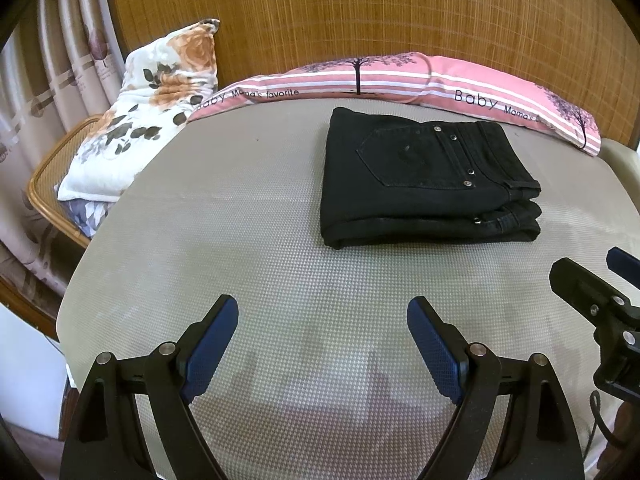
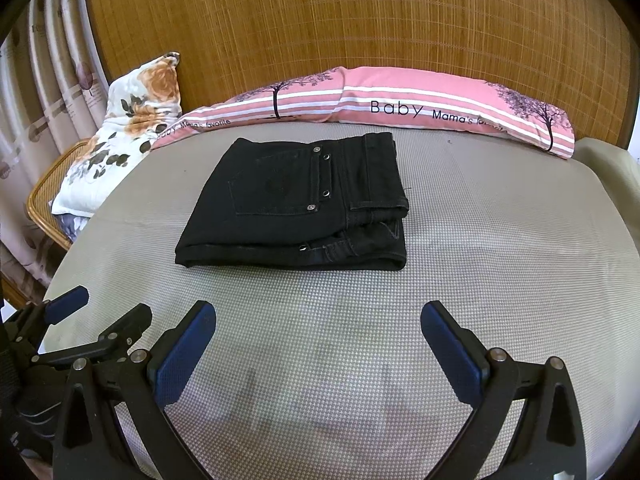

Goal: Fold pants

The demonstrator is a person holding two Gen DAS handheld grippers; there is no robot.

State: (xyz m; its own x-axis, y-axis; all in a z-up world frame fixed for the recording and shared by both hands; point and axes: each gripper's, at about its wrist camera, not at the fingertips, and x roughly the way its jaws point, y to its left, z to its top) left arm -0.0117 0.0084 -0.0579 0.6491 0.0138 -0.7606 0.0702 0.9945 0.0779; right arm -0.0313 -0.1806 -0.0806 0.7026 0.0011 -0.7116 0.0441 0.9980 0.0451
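Black pants (image 1: 424, 176) lie folded into a thick rectangle on the grey mattress (image 1: 240, 240), back pocket up. They also show in the right wrist view (image 2: 296, 204). My left gripper (image 1: 322, 312) is open and empty, near the front of the mattress, well short of the pants. My right gripper (image 2: 318, 316) is open and empty, also short of the pants. The right gripper shows at the right edge of the left wrist view (image 1: 592, 280), and the left gripper at the left edge of the right wrist view (image 2: 100, 312).
A pink striped pillow (image 1: 400, 80) lies along the bamboo headboard (image 1: 360, 12) behind the pants. A floral pillow (image 1: 148, 112) leans at the back left over a rattan chair (image 1: 44, 184). Curtains (image 1: 48, 60) hang on the left.
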